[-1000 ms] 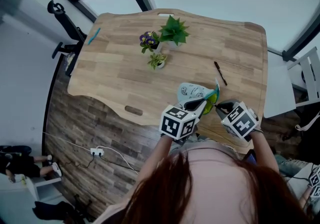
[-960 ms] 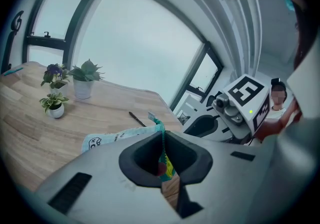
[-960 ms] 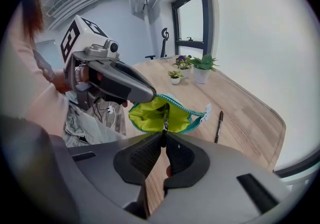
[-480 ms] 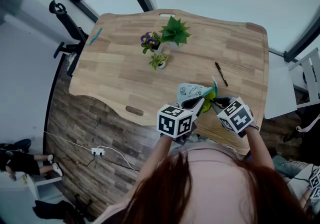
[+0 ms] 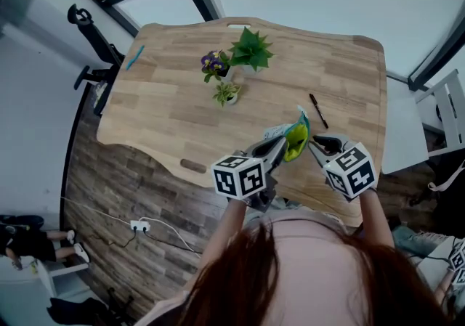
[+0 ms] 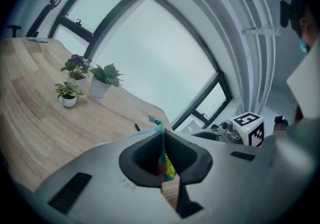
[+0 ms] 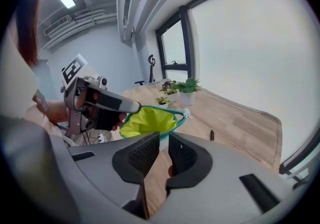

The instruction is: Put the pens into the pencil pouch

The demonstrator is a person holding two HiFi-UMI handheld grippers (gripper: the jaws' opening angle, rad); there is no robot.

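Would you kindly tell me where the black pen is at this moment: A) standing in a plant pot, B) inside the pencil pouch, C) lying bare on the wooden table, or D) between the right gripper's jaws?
C: the black pen lies flat on the table, just beyond the pencil pouch and apart from it.

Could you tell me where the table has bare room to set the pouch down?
The table is bare between the plants and the blue pen, and right of the black pen. Around the pouch, near edge, it is crowded.

Pink top (image 5: 305, 245); grey left claw (image 5: 279, 147) and right claw (image 5: 314, 146) bear black-and-white marker cubes (image 5: 238, 176).
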